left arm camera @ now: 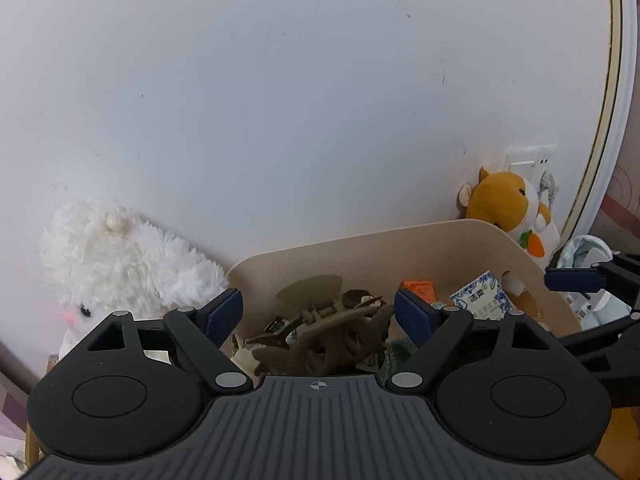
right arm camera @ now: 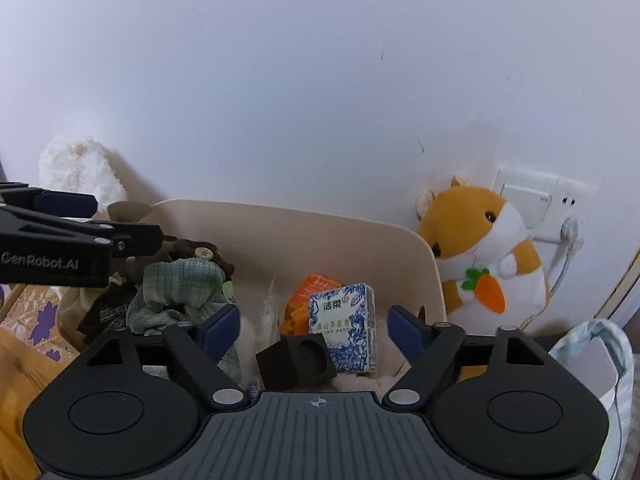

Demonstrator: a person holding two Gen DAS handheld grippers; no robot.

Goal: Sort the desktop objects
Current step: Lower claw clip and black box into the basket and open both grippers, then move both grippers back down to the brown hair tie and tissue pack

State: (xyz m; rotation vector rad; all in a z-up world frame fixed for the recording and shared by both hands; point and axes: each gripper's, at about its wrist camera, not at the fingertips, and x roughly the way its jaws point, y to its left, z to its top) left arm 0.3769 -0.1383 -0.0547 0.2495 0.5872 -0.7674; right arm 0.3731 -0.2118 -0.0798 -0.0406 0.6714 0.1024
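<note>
Beige plastic forms the storage bin (right arm camera: 360, 236) against the white wall (right arm camera: 320, 80), flanked by a fluffy white plush (left arm camera: 120, 256) on its left and an orange hamster plush (right arm camera: 484, 248) on its right. Over it the left gripper (left arm camera: 318, 312) and right gripper (right arm camera: 314, 326) both hang with fingers spread wide, gripping nothing. Inside the bin lie a green plaid cloth (right arm camera: 180, 288), a brown hair claw (left arm camera: 320, 332), a blue-and-white tissue pack (right arm camera: 346, 328) and a small black cube (right arm camera: 296, 362).
</note>
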